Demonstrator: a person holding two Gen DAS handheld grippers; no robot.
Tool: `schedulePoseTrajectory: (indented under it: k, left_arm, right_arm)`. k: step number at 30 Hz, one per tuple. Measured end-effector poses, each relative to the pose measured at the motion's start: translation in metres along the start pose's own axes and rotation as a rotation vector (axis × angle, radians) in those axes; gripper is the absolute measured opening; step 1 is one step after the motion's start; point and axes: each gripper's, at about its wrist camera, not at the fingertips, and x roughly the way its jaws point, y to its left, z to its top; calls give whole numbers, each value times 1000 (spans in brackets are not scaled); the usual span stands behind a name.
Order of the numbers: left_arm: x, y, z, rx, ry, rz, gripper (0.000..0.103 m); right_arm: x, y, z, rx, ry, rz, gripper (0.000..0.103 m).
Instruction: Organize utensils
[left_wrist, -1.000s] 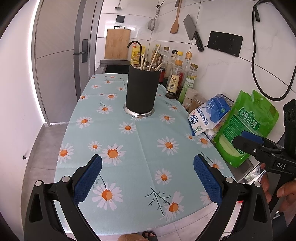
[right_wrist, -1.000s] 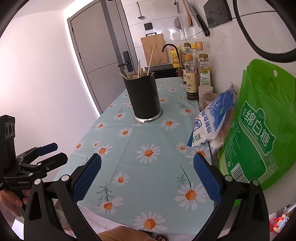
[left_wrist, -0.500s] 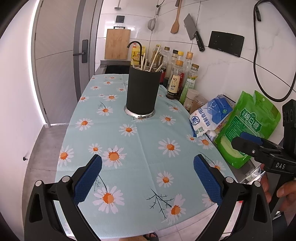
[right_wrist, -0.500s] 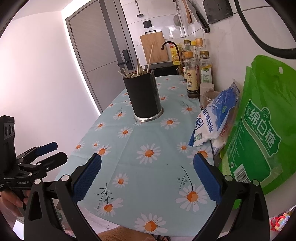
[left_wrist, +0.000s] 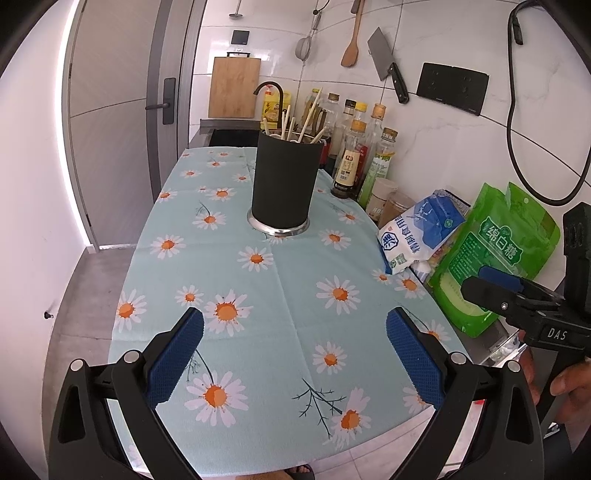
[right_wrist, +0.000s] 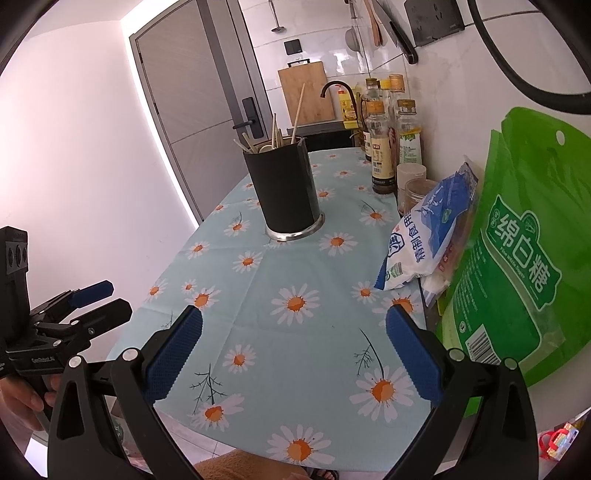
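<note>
A black utensil holder (left_wrist: 282, 188) with a metal base stands upright on the daisy-print cloth (left_wrist: 280, 295), filled with several chopsticks (left_wrist: 308, 114) and utensils. It also shows in the right wrist view (right_wrist: 284, 192). My left gripper (left_wrist: 295, 356) is open and empty above the near edge of the counter, well short of the holder. My right gripper (right_wrist: 293, 350) is open and empty, to the right of the left one. Each gripper shows in the other's view: the right one (left_wrist: 495, 288) and the left one (right_wrist: 96, 299).
Sauce bottles (left_wrist: 354, 155) stand behind the holder against the tiled wall. A white and blue salt bag (left_wrist: 417, 232) and a green sugar bag (left_wrist: 495, 254) lie at the right. A cleaver (left_wrist: 388, 62), a wooden spoon and a strainer hang on the wall. A cutting board (left_wrist: 232, 86) stands by the sink.
Both grippers have drawn back slightly from the holder and stay open and empty. Nothing on the counter has moved.
</note>
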Motion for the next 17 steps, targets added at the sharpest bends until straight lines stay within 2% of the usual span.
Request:
schedulePoseTrajectory:
  k: [17]
  left_arm:
    - [4, -2, 6, 1, 12, 2, 96]
  right_arm:
    - [5, -1, 1, -7, -1, 8, 98]
